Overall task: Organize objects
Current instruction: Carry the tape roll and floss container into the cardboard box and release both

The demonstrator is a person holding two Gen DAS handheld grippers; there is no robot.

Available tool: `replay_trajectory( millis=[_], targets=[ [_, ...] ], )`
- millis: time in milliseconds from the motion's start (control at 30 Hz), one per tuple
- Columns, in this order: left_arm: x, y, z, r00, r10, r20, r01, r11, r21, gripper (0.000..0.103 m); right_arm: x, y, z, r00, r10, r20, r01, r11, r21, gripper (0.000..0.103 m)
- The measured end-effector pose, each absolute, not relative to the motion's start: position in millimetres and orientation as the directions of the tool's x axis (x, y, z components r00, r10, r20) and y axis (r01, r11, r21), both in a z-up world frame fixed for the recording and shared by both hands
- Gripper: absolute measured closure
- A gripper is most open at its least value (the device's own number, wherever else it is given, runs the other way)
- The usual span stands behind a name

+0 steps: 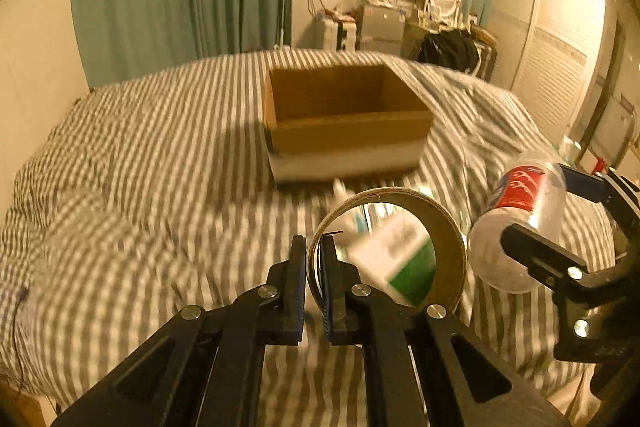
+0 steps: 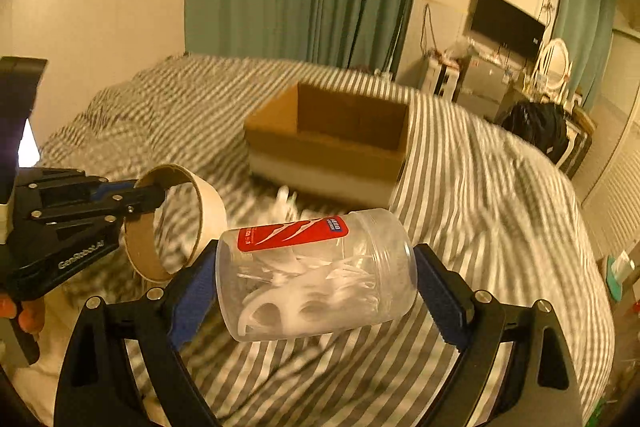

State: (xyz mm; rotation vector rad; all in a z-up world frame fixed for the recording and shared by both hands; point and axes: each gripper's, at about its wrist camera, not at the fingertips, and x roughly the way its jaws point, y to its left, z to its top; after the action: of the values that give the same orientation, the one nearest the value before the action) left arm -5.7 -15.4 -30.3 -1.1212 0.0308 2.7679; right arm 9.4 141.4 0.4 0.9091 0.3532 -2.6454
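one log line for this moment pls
left gripper: shut on tape roll | right gripper: shut on clear jar | cardboard box: open, ahead

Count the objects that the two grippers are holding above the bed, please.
2. The cardboard tape ring is pinched by its wall in the left gripper. The clear plastic jar, lying sideways, is clamped in the right gripper. Neither is in the cardboard box.

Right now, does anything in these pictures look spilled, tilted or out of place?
Nothing looks spilled. The clear jar lies sideways in the right gripper, and the left gripper pinches the tape roll by its wall. The cardboard box sits upright on the bed.
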Motion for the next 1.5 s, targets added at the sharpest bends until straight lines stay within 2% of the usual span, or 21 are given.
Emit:
replay_trajectory(
  millis=[267,533,933,1300,1433,1500],
  targets=[
    [-84.6,-15.5,5.8,-0.759,0.110,-0.641,-0.130,-0.991,-0.017,0.096,-55.7,141.7,50.4,-0.779,-0.306,-0.547,0.401,-0.914,-0.060,0.011],
    [-159.0,-3.8,21.4,-0.781,0.105,-0.615,-0.136,-0.991,0.004,0.096,-139.0,141.5,71.6,-0.804,-0.293,-0.517,0.375,-0.925,-0.059,0.011],
    [-246.5,15.2,-29.8,-0.720,0.105,-0.686,-0.145,-0.989,0.001,0.096,-250.9,126.1,19.7,-0.785,-0.198,-0.588,0.322,-0.940,-0.113,0.012],
    [-259.7,32.6,-70.2,-0.656,0.113,-0.747,-0.145,-0.989,-0.022,0.096,-262.5,138.6,-8.5,-0.760,-0.196,-0.619,0.313,-0.946,-0.085,0.012],
    [-258.5,29.2,-70.4,-0.654,0.112,-0.748,-0.147,-0.989,-0.020,0.091,-257.9,139.5,-4.9,-0.754,-0.209,-0.622,0.310,-0.949,-0.058,0.011],
    [-255.3,25.8,-67.0,-0.653,0.126,-0.747,-0.149,-0.988,-0.036,0.079,-255.6,141.5,-0.8,-0.759,-0.210,-0.616,0.306,-0.951,-0.054,0.011]
  ],
)
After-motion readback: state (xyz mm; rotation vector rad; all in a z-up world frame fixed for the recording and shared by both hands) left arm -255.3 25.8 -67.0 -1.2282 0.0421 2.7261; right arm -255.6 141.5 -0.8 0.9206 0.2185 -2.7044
